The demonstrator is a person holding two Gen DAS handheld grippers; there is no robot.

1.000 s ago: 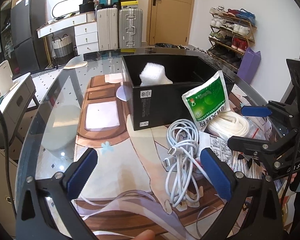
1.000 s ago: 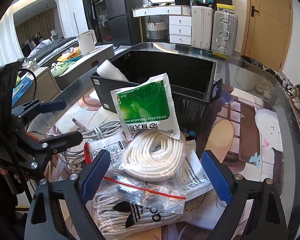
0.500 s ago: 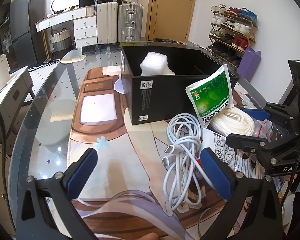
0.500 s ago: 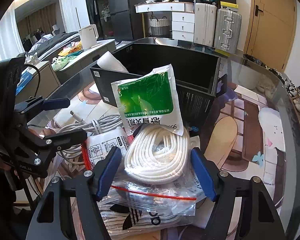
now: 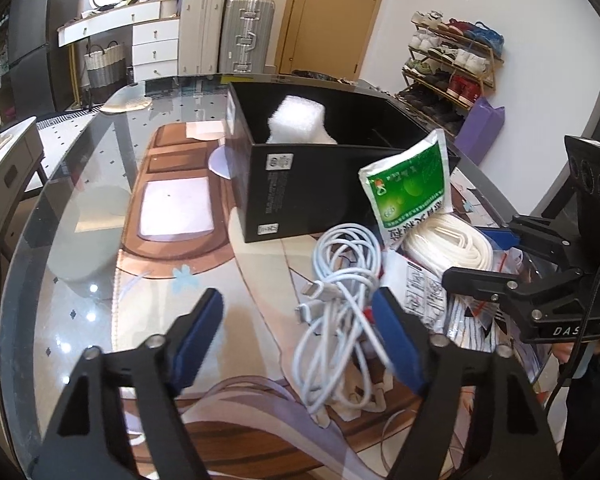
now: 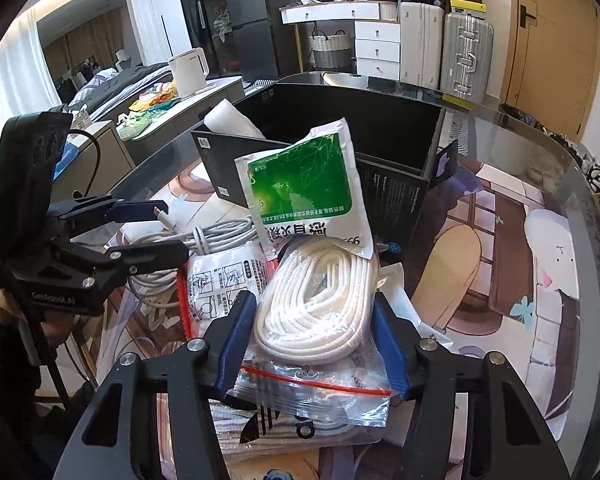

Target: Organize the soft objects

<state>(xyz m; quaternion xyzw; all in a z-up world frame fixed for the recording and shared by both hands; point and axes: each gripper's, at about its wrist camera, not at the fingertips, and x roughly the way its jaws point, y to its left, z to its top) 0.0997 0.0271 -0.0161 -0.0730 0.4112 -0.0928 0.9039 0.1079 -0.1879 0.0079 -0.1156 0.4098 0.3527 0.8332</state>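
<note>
Bright daylight, glare on glass table (fisheye edges warped), sharp.

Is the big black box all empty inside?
No, a white foam block sits inside the black cardboard box, poking up above its near wall in the left wrist view.

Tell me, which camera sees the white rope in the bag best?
The right wrist camera. The white rope sits right in front, between the right gripper fingers, so its whole coil shows. In the left wrist camera the rope is off to the side, partly hidden by the green packet.
</note>
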